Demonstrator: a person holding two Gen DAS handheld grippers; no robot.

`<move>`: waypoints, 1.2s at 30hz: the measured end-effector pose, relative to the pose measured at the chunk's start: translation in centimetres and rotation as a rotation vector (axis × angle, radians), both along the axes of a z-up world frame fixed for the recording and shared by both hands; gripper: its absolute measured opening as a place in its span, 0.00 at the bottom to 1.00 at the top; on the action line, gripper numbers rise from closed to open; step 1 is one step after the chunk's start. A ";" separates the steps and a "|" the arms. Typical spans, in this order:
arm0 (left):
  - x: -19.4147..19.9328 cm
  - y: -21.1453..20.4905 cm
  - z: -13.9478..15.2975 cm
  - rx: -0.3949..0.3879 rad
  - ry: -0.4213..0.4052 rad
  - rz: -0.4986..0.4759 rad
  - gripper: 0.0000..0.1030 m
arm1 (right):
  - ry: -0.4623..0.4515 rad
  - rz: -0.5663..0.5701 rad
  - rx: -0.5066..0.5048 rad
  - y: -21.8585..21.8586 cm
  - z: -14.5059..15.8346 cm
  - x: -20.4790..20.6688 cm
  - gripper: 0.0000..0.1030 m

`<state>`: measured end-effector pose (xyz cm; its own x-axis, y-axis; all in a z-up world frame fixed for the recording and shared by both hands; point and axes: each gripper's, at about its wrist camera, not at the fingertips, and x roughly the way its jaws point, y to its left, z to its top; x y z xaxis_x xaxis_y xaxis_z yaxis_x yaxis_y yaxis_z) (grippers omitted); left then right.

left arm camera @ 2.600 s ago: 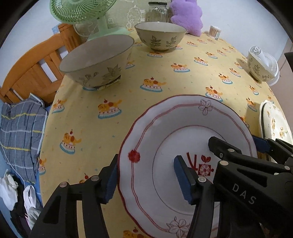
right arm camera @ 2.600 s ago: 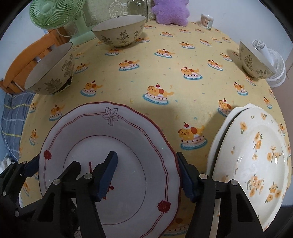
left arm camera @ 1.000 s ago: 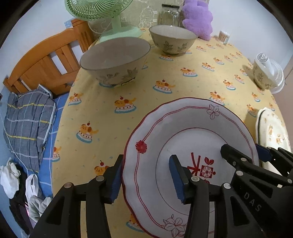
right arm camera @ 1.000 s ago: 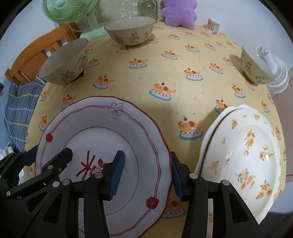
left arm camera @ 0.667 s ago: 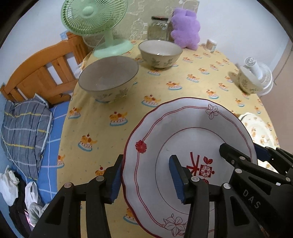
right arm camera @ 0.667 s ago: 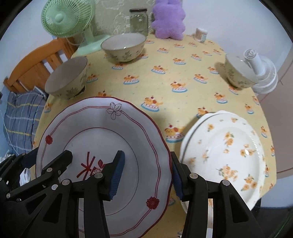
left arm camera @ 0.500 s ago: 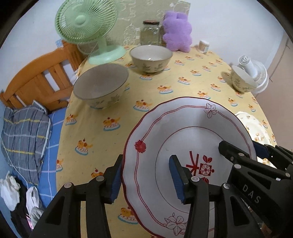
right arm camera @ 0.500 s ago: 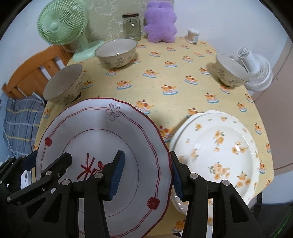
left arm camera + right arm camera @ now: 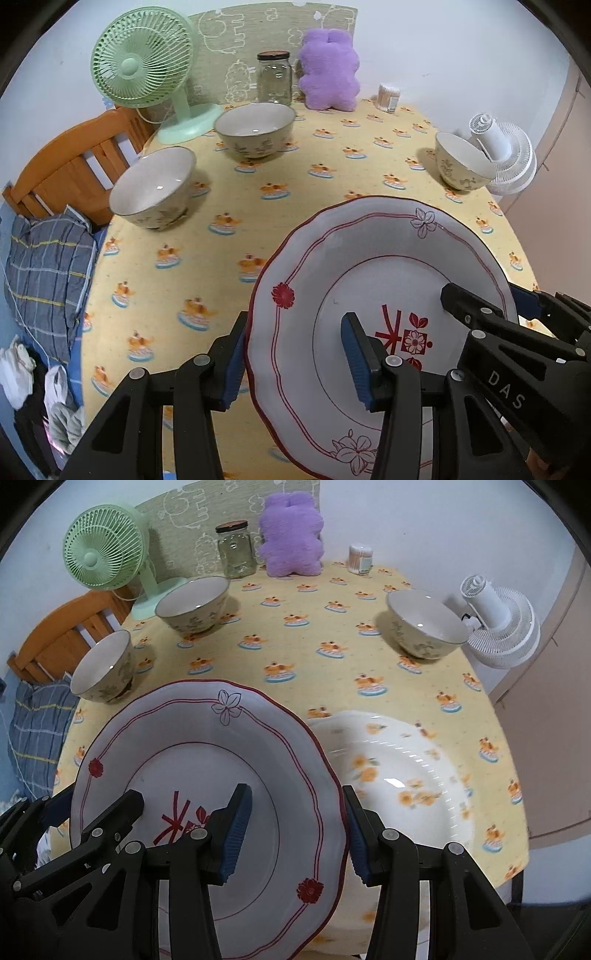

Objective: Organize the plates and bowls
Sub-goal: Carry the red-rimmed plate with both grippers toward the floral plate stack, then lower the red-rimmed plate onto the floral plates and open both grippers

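Observation:
A white plate with a red rim line (image 9: 373, 266) (image 9: 199, 746) hangs in the air above the table's near edge. My left gripper (image 9: 295, 354) is shut on its left rim. My right gripper (image 9: 295, 830) is shut on its right rim. A white plate with orange flowers (image 9: 399, 771) lies on the yellow tablecloth to the right, partly below the held plate. Three beige leaf-patterned bowls stand on the table: one at the left edge (image 9: 153, 192) (image 9: 101, 668), one at the back (image 9: 255, 127) (image 9: 192, 603), one at the right (image 9: 460, 162) (image 9: 424, 624).
At the back stand a green fan (image 9: 144, 70), a glass jar (image 9: 274, 77), a purple plush toy (image 9: 328, 70) and a small swab pot (image 9: 388, 98). A white fan (image 9: 498, 624) sits at the right edge. A wooden bed frame (image 9: 66, 173) and bedding lie left.
Both grippers have lifted the red-rimmed plate up and back from the tablecloth, so more of the table and back wall shows. The flowered plate and the bowls have stayed put.

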<state>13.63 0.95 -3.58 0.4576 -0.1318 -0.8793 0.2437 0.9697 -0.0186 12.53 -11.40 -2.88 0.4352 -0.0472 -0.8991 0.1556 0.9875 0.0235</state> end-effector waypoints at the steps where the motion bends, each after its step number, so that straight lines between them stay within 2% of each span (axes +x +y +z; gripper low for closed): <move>1: -0.1 -0.5 0.0 -0.002 0.002 0.001 0.47 | 0.001 0.002 -0.001 -0.8 0.1 -0.1 0.50; 11: -1.2 -6.9 -1.1 -0.038 0.048 0.011 0.47 | 0.026 0.002 -0.035 -7.7 -0.2 -1.3 0.50; 19: -1.8 -10.4 -2.9 -0.050 0.095 0.039 0.47 | 0.070 0.025 -0.058 -11.4 -1.8 -1.9 0.50; 26: -1.8 -11.6 -4.3 -0.040 0.132 0.074 0.48 | 0.105 0.051 -0.056 -12.9 -3.2 -1.8 0.50; 36: -1.4 -12.3 -4.9 0.018 0.118 0.087 0.49 | 0.126 0.066 -0.035 -13.3 -4.4 -1.0 0.50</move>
<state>12.24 -11.39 -8.48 0.3598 -0.0795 -0.9296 0.1555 0.9875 -0.0243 11.58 -24.69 -7.25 0.3220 -0.0546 -0.9452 0.0900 0.9956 -0.0268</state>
